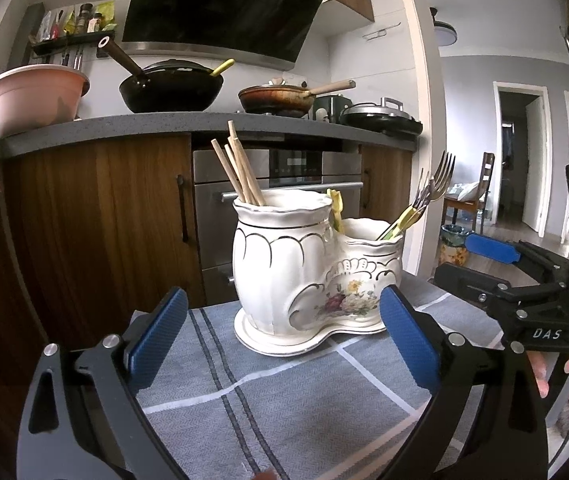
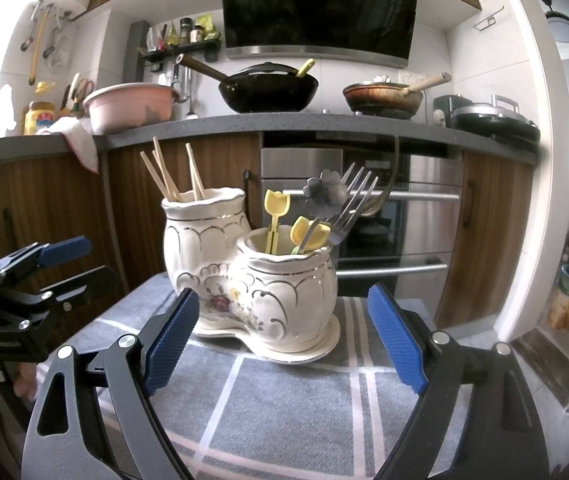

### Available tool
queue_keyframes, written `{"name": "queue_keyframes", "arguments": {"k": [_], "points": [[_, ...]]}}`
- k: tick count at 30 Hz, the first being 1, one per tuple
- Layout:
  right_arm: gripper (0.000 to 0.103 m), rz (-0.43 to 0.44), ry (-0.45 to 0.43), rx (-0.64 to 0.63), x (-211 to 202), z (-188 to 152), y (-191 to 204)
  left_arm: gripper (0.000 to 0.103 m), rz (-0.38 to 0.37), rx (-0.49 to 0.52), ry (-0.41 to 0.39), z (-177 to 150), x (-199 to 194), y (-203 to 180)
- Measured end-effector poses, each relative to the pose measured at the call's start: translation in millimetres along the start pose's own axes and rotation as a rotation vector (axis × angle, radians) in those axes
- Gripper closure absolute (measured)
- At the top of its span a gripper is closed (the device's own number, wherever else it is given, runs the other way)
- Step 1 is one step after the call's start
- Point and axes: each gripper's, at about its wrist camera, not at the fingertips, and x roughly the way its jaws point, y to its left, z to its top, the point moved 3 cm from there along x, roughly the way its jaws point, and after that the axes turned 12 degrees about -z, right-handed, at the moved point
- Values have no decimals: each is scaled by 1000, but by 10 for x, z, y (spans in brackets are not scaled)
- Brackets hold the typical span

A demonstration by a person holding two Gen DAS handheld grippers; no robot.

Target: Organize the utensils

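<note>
A: Where are the utensils?

B: In the white flowered holder (image 1: 308, 272), which stands on the grey checked cloth (image 1: 284, 396) covering the bench. Its tall pot holds the wooden chopsticks (image 1: 240, 168); the low pot beside it holds the forks (image 2: 354, 200), the yellow tulip-topped picks (image 2: 276, 208) and a grey flower-headed piece (image 2: 324, 194).

A: And the grippers?

B: The left gripper (image 1: 280, 340) points at the holder from just short of it, tilted slightly down, its blue pads (image 1: 156, 344) spread wide with nothing between them. The right gripper (image 2: 282, 336) is posed the same way from the other side, its jaws also wide apart and empty. The holder sits beyond the fingertips of both, touched by neither.

A: Can each see the other?

B: Yes. The right gripper shows at the right edge of the left view, with a hand (image 1: 564, 372) under it; the left one sits at the left edge of the right view.

A: What's behind?

B: A grey counter (image 2: 284, 124) over wooden cabinets and a steel oven (image 2: 396, 216). On it stand a pink bowl (image 2: 132, 106), a black wok (image 2: 268, 88) and a brown frying pan (image 2: 384, 98), under a black range hood (image 2: 320, 8). A doorway (image 1: 520, 156) opens at the right of the left view.
</note>
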Motion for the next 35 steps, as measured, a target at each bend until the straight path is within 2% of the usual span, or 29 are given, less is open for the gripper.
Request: {"name": "queue_keyframes", "arguments": {"k": [25, 35], "points": [[16, 0, 0, 0, -1, 2, 2, 7, -29, 6, 12, -3, 29, -16], [16, 0, 0, 0, -2, 3, 5, 5, -19, 5, 20, -7, 48, -18]]}}
